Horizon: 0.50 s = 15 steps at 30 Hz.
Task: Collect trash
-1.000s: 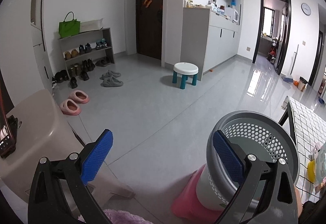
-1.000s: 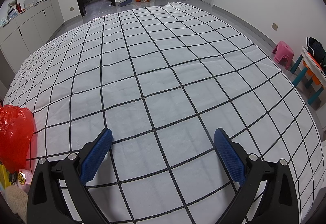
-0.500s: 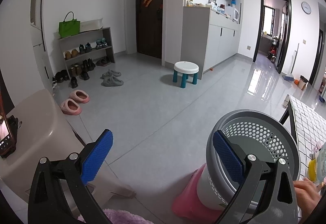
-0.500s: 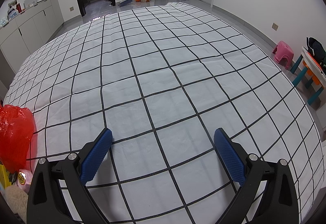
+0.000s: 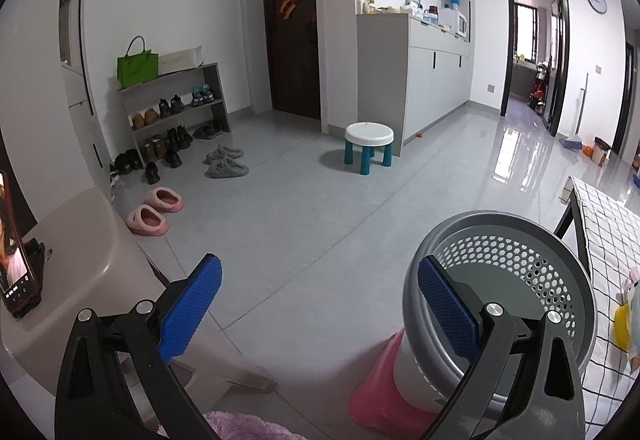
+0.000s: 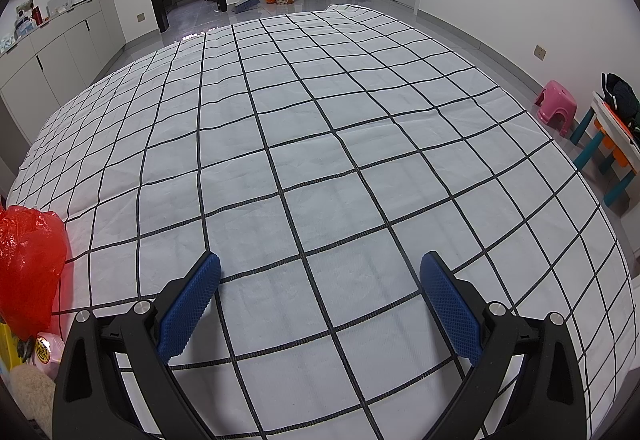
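Observation:
A grey perforated waste basket (image 5: 516,268) stands on a pink stool (image 5: 380,396) beside the table, at the lower right of the left wrist view. My left gripper (image 5: 318,290) is open, its right blue pad overlapping the basket's rim in the image, with nothing between the fingers. My right gripper (image 6: 320,290) hovers open over the checked tablecloth (image 6: 320,144). At the table's left edge lie a crumpled red plastic bag (image 6: 30,264), a pink packet (image 6: 48,350), a yellow packet (image 6: 8,346) and something beige and fluffy (image 6: 30,392). A yellow item (image 5: 622,326) shows at the table edge.
A beige chair (image 5: 68,264) with a phone (image 5: 14,260) on it stands at the left. On the floor are slippers (image 5: 154,210), a shoe rack (image 5: 176,108) and a white stool with teal legs (image 5: 369,146). A pink stool (image 6: 557,112) and a child's table (image 6: 616,136) stand right of the big table.
A hand that showed at the lower right edge of the left wrist view half a second ago is gone. Both grippers have hardly moved.

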Tool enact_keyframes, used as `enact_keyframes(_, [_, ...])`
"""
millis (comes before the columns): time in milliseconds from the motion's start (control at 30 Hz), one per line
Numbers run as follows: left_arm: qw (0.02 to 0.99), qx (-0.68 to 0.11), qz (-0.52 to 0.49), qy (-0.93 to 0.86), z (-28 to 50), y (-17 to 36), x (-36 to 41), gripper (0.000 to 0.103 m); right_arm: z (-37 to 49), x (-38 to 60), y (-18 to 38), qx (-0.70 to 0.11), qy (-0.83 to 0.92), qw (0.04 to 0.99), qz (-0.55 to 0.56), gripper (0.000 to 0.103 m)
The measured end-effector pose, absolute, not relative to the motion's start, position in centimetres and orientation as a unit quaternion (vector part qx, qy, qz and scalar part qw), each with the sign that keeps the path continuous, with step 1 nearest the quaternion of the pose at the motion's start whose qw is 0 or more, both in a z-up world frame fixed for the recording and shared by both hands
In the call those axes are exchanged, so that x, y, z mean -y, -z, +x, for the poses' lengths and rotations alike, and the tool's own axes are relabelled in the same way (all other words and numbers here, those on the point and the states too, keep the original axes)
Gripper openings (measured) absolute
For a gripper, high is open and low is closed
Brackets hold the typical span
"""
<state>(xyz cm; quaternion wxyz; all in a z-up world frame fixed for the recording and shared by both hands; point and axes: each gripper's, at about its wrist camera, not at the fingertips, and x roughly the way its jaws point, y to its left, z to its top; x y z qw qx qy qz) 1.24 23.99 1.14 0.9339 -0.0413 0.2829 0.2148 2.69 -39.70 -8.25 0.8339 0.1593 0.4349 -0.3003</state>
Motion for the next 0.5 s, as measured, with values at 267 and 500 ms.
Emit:
enact_keyframes(267, [0.936, -0.284, -0.032, -0.205, 1.9, -1.4, -22.0, 0.097, 2.7, 39.7, 8.2, -0.435, 0.300, 0.834, 0.159, 0.095])
enact_keyframes(500, [0.938, -0.292, -0.029, -0.186, 2.3, -1.0, -20.6, 0.097, 2.7, 39.7, 8.2, -0.435, 0.301, 0.834, 0.159, 0.095])
